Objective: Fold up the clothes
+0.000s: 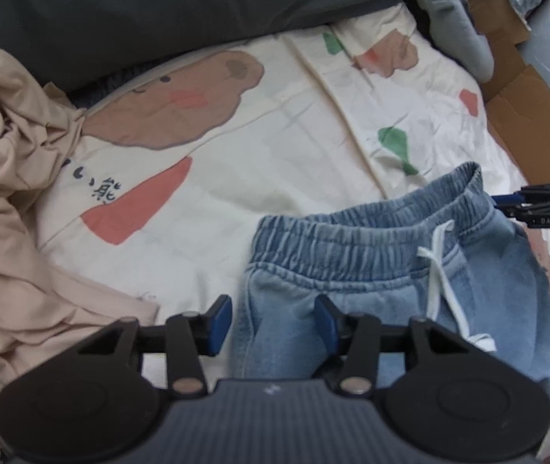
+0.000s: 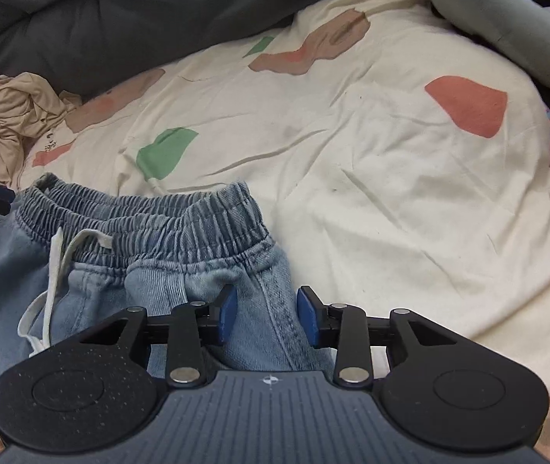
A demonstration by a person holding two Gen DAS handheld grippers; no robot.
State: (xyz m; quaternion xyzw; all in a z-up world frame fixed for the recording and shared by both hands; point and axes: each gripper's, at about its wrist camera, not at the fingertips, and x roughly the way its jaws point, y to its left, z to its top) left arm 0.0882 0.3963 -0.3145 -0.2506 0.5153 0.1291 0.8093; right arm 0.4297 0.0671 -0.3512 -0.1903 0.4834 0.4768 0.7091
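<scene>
The blue jeans (image 1: 391, 270) lie on the bed, on top of a cream bed cover (image 1: 275, 162) with a bear and carrots printed on it. The stretchy waistband (image 2: 151, 216) points away from the cameras, toward the back of the bed. A white drawstring (image 1: 441, 270) hangs down from the waistband over the front of the jeans.

The left gripper (image 1: 273, 323) is low over one side edge of the jeans. Its two blue pads are spread apart, and the edge of the cloth sits between them. The pads do not squeeze the cloth.

The right gripper (image 2: 267, 319) is over the other side of the jeans, where a dark side seam runs. Its blue pads are spread apart too, with the seam and a fold of cloth between them. It is not pinching either.

In the left wrist view, the right gripper also shows at the far edge of the picture, beside the waistband.

A crumpled beige garment (image 1: 8, 193) lies in a heap next to the jeans, on the left gripper's side. Behind the cover there is a big dark grey pillow (image 1: 159, 4). A light grey soft thing (image 2: 507, 23) lies at the back corner, and brown cardboard (image 1: 526, 116) sits beside the bed.
</scene>
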